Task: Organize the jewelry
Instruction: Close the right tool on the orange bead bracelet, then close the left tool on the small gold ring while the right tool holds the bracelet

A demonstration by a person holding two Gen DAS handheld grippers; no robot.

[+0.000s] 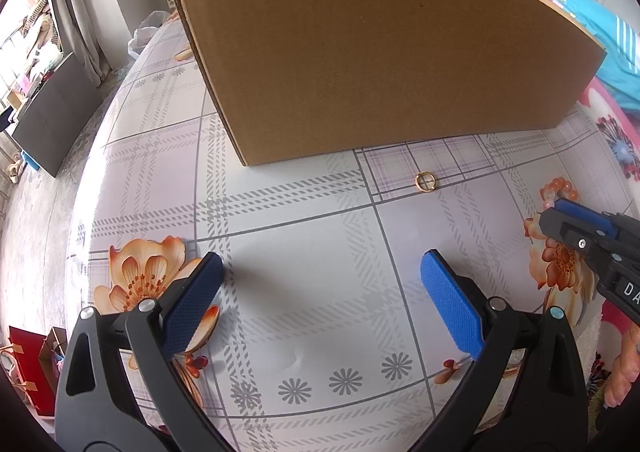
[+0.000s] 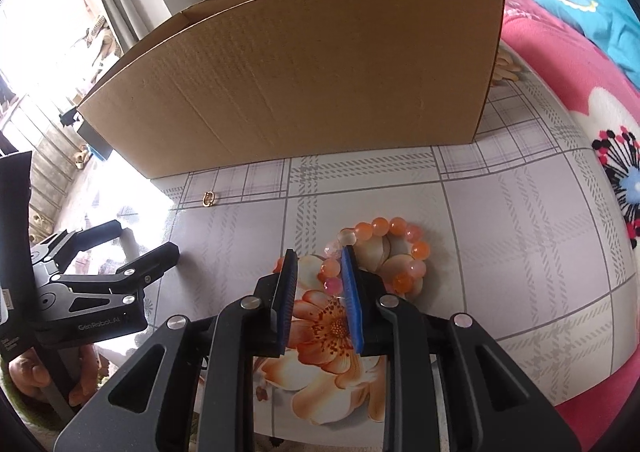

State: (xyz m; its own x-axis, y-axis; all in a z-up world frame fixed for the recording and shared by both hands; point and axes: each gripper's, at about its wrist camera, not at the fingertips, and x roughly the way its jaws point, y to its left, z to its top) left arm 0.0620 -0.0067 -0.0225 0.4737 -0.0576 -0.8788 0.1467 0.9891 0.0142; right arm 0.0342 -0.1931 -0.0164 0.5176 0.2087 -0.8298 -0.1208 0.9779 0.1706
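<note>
A bracelet of orange and pink beads (image 2: 418, 250) lies flat on the flowered tablecloth. My right gripper (image 2: 319, 252) hovers over its left side with the jaws narrowed. A few beads sit between the pads close to the right one, and a gap shows at the left pad (image 2: 289, 284). A small gold ring (image 1: 425, 182) lies near the front wall of the cardboard box (image 1: 380, 52). My left gripper (image 1: 322, 256) stands wide open over bare cloth, well short of the ring. In the left wrist view the right gripper (image 1: 558, 214) comes in from the right edge and partly hides the bracelet (image 1: 558, 188).
The tall box (image 2: 304, 84) walls off the back of the table (image 2: 520, 232). Pink flowered bedding (image 2: 580, 100) and blue cloth lie at the right. The table's left edge drops to the floor. A person's hand (image 2: 32, 372) holds the left gripper (image 2: 140, 240).
</note>
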